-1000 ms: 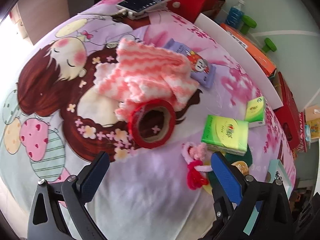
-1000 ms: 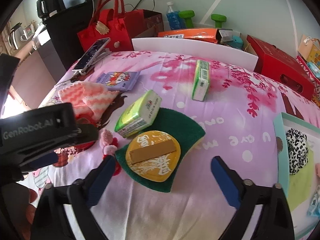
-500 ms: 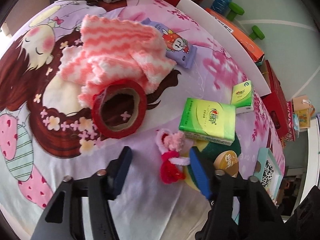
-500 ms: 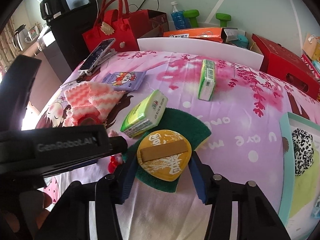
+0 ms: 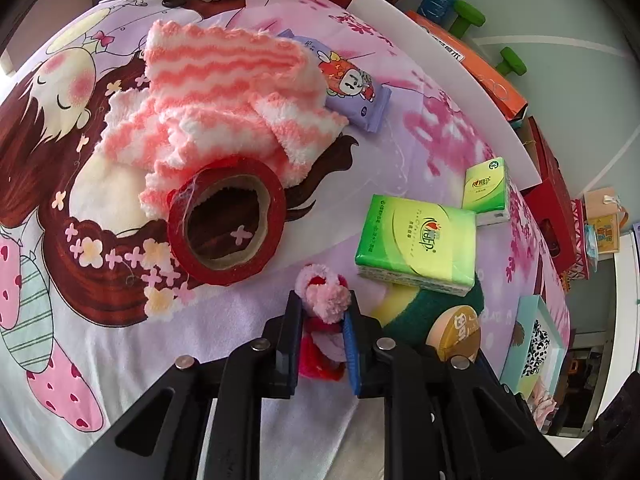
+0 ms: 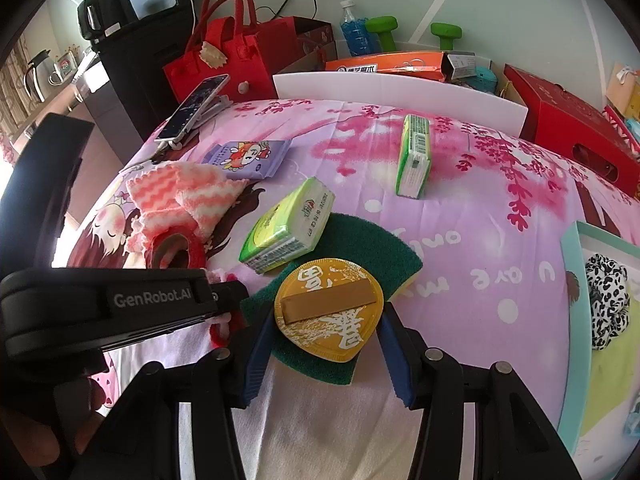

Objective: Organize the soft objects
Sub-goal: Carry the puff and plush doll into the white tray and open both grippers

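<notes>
Down between the left gripper jaws sits a pink-and-red plush toy, clamped. Meanwhile the right gripper jaws flank a gold disc with white characters on a green scouring sponge, seemingly touching it. Beyond, a teal tray holds a leopard-print scrunchie. "GenRobot.AI" marks the left gripper's body.

tape roll: on towel's near edge
tissue pack: on sponge
disc: on sponge, before pack
</notes>
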